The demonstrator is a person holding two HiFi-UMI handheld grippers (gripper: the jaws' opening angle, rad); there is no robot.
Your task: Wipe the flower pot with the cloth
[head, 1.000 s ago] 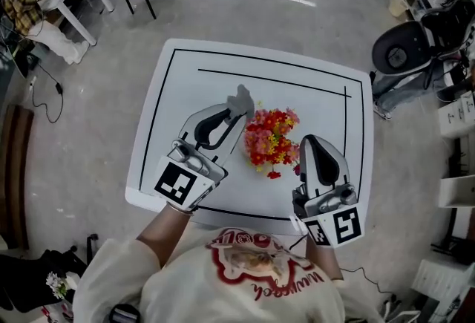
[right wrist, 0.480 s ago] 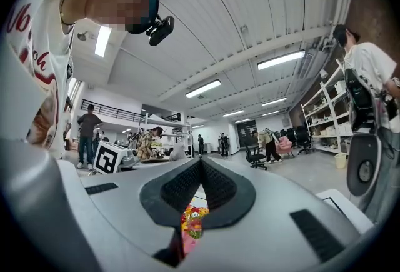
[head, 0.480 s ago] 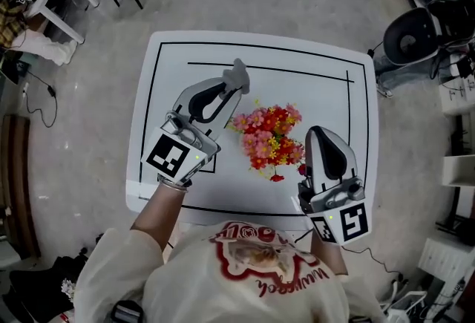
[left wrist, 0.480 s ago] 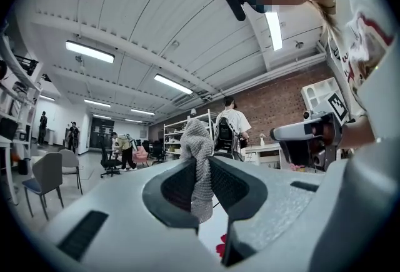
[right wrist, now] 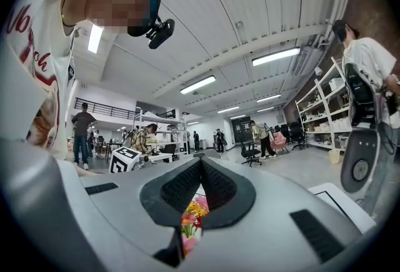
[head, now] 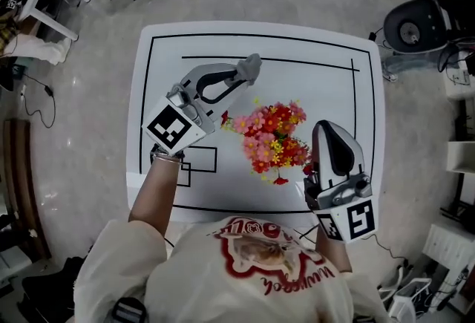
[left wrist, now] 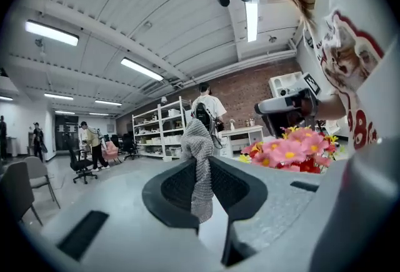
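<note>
At eleven o'clock from the flowers (head: 271,137), poised to wipe with cloth (head: 253,64) pinched in left gripper (head: 245,73) and right gripper (head: 325,126) closed empty at four o'clock; next, press cloth onto the hidden flower pot

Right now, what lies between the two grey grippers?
The head view shows a bunch of pink, red and yellow flowers between the left gripper and right gripper; their pot is hidden.
</note>
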